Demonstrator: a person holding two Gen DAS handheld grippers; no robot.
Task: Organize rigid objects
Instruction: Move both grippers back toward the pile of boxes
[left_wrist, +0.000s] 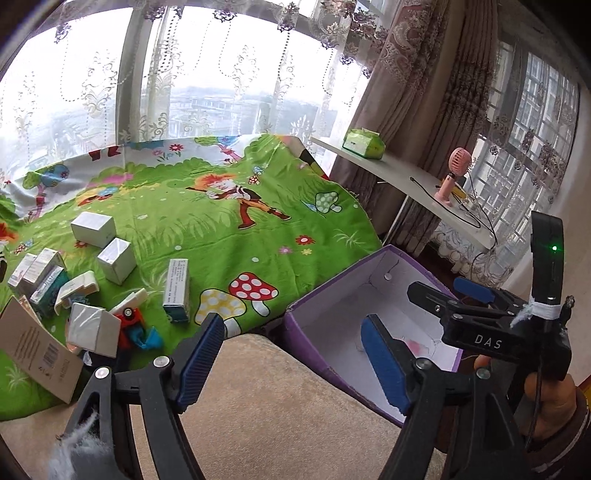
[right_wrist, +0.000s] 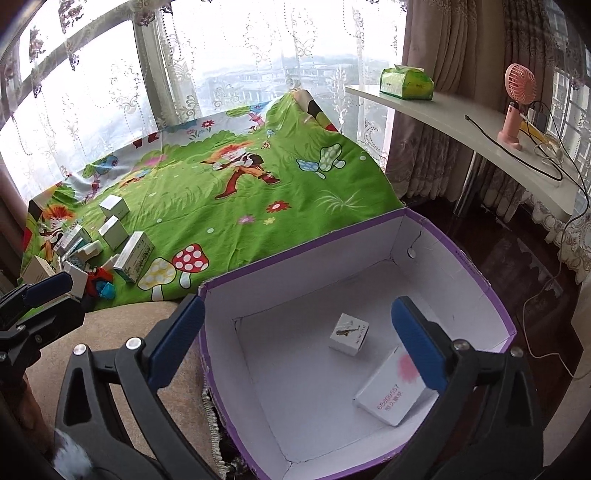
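**Two boxes in, a heap still to fetch**

Both claws stand wide with nothing between the pads. The right gripper (right_wrist: 295, 343) hangs over the purple carton (right_wrist: 458, 229), and directly below its fingers lie two pieces already stowed: a small white cube box (right_wrist: 349, 334) and, under the right-hand pad, a flat white box with red print (right_wrist: 395, 387). The flat box lies on its broad face, its long axis running from beneath that pad down toward the carton's near wall; the cube sits turned corner-on to the walls.

The left gripper (left_wrist: 295, 358) hovers over the beige cushion, the carton just to its right, and the loose heap of small boxes (left_wrist: 92, 280) ahead and to its left on the green cartoon sheet (left_wrist: 229, 229). Nearest it stands a tall narrow box (left_wrist: 176, 291), upright, long axis vertical (its printed side faces the claw).

My reading: a drop-off step is just done and another fetch is next. That calls for swinging a claw out to the heap and closing across a box's narrow width, not its length
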